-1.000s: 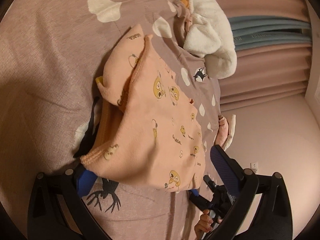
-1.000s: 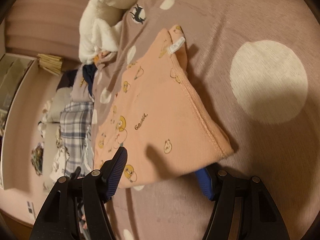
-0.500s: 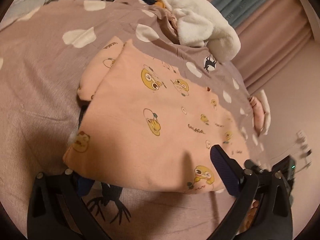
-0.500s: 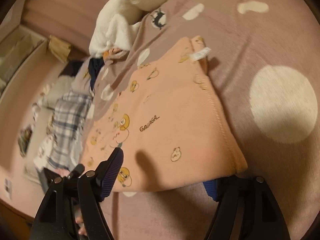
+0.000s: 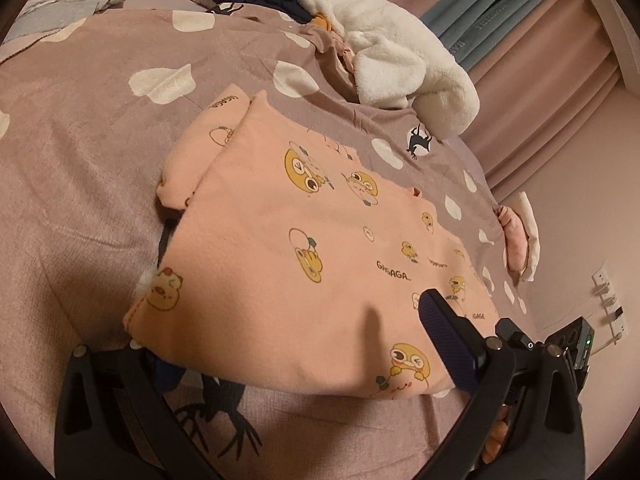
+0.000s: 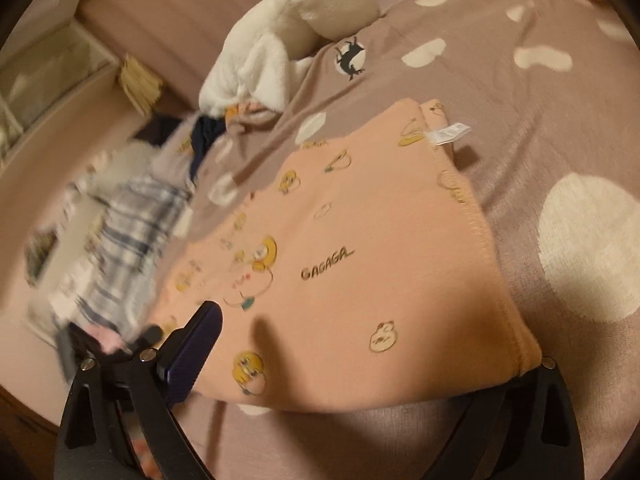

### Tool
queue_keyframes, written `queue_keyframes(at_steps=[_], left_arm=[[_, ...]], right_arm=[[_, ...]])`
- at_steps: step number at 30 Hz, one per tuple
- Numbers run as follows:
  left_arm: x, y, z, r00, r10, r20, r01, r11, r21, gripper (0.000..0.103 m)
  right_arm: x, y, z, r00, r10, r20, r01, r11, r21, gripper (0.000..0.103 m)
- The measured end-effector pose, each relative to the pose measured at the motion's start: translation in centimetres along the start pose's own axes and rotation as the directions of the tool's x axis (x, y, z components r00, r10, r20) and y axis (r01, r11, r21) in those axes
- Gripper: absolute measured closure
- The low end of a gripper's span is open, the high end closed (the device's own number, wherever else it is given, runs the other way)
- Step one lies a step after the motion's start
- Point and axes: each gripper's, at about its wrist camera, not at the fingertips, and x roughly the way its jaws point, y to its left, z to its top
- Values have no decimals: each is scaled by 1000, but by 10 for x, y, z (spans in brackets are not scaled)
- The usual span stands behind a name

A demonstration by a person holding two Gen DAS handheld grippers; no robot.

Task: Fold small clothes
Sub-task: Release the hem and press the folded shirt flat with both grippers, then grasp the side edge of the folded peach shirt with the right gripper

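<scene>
Fingers of your right gripper (image 6: 360, 364) are opening around the near hem of the folded peach garment (image 6: 360, 248); withdraw gently, left gripper (image 5: 296, 364) spread too

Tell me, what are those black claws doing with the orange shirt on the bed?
A person is folding small clothes with a claw in each hand. The orange shirt lies folded on the bedspread. The left claw sits wide at its near edge, one finger above the cloth, one beneath. The right claw is opening, with the shirt's edge between its jaws. A white fleece and more clothes wait behind.
</scene>
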Motion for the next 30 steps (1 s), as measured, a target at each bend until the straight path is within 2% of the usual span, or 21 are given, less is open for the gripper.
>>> queue_keyframes(at_steps=[3, 4, 5, 6, 7, 8, 9, 10, 11, 13, 18, 23, 27, 30], left_arm=[[-2, 2, 1, 1000, 19, 17, -19, 1000, -17, 13], [-3, 2, 1, 999, 36, 26, -36, 999, -19, 23], [-2, 3, 2, 998, 57, 30, -56, 998, -19, 28], [-2, 4, 2, 996, 84, 31, -83, 996, -23, 41], [-2, 6, 3, 993, 113, 36, -112, 993, -35, 58], [-2, 9, 4, 990, 138, 40, -136, 989, -53, 65], [-3, 14, 5, 988, 152, 39, -148, 986, -82, 76], [-3, 19, 6, 989, 144, 40, -139, 984, -112, 82], [-3, 22, 8, 990, 133, 39, -126, 983, -137, 84], [-3, 25, 8, 992, 124, 37, -117, 981, -155, 88], [-7, 15, 7, 988, 149, 39, -144, 984, -106, 94], [-11, 13, 7, 990, 138, 37, -134, 985, -107, 98], [-22, 3, 5, 991, 128, 47, -124, 989, -81, 99], [-31, -4, 3, 993, 105, 58, -100, 992, -75, 100]], right_arm=[[1, 4, -2, 1000, -15, 2, 15, 1000, 0, 10], [1, 5, -2, 999, -35, -1, 35, 999, -8, 15], [2, 7, -2, 998, -60, 1, 60, 998, -9, 23], [2, 7, -2, 997, -80, 4, 80, 997, -3, 29], [1, 5, -2, 995, -100, 8, 100, 995, 10, 43], [0, 0, -1, 993, -120, 12, 120, 992, 34, 61], [-1, -6, 0, 991, -131, 12, 130, 990, 56, 70], [-2, -13, 1, 992, -129, 8, 128, 988, 84, 82], [-3, -21, 2, 993, -114, 2, 113, 987, 116, 91], [-4, -26, 1, 995, -99, -5, 99, 984, 149, 94], [-5, -8, -3, 987, -159, 15, 157, 985, 71, 97], [-14, 3, -1, 985, -165, 41, 164, 986, 26, 98], [-23, 14, 0, 986, -152, 66, 153, 988, 0, 98], [-31, 21, 1, 991, -112, 79, 111, 994, 7, 98]])
